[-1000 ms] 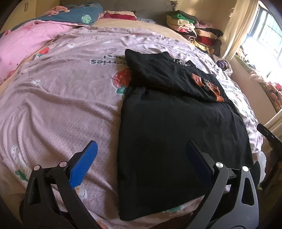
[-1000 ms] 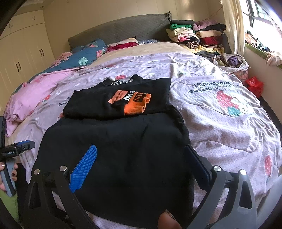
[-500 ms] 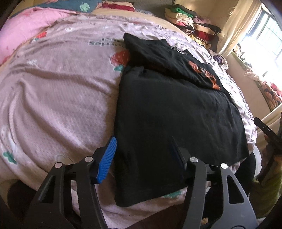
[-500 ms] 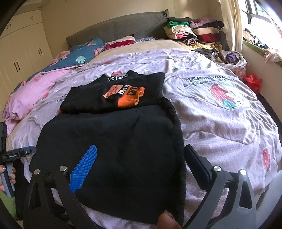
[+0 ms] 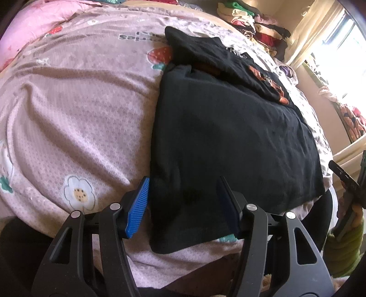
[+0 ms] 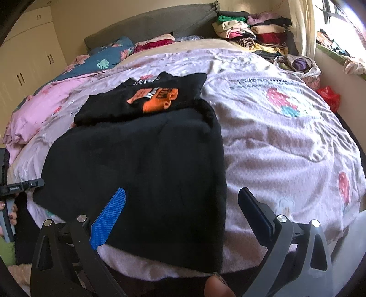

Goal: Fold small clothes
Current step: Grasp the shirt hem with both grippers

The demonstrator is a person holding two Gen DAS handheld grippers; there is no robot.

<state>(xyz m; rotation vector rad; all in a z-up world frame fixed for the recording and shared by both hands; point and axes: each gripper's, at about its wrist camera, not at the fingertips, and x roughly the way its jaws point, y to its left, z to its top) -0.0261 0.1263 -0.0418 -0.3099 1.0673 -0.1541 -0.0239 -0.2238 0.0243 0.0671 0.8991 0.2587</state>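
1. The black shirt (image 6: 146, 173) lies flat on the bedspread (image 6: 286, 146), its top part apparently already turned down, print showing; the final fold looks still to do.
2. Its long axis runs from the bed's near edge toward the headboard (image 6: 160, 20), hem nearest.
3. The left gripper (image 5: 183, 203) and right gripper (image 6: 180, 210) both gape, empty, bracketing the hem corners.

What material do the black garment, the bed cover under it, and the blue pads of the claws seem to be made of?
Black garment: probably a soft matte knit, cotton-like; it lies limp with fine creases and no shine.
Bed cover: thin printed woven or waffle-textured fabric, lilac; small dimples and loose wrinkles show.
Blue pads: likely moulded plastic or rubber, with a ribbed grid surface.
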